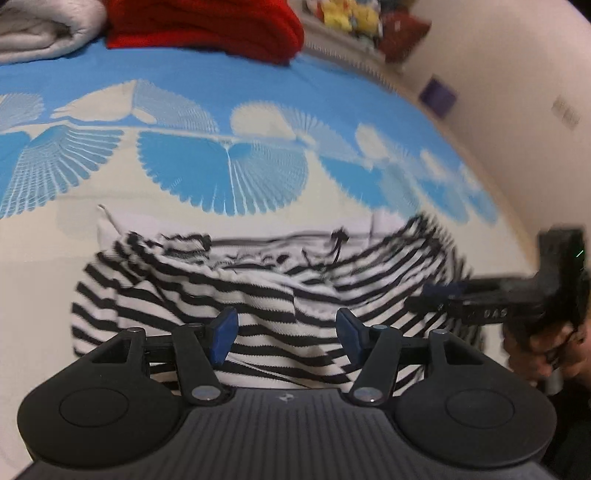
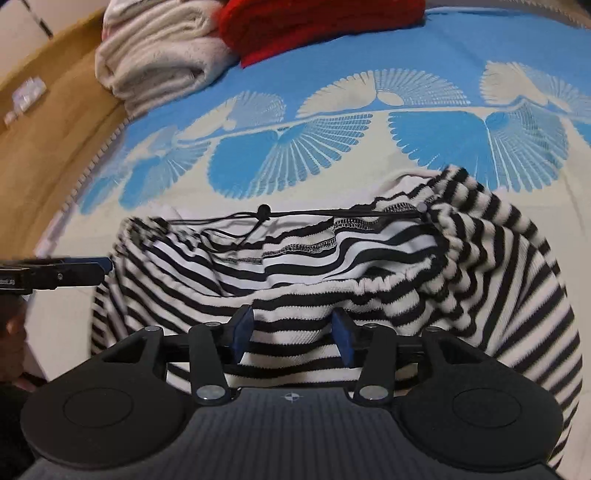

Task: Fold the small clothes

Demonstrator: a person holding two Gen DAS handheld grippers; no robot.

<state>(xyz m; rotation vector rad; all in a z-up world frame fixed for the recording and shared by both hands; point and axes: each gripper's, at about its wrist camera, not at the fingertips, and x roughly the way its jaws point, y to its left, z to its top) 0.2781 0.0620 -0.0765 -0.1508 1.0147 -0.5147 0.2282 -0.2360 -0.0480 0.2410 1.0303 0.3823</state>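
Both left gripper [image 1: 286,334] and right gripper [image 2: 293,334] have jaws open, empty, above a rumpled striped garment [image 1: 258,295] on the bed [image 1: 184,88]. Its loose drawstring [image 2: 264,212], beyond the jaws, could snag.

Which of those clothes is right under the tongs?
The black-and-white striped garment. The folded white one and the red one lie far back on the bed.
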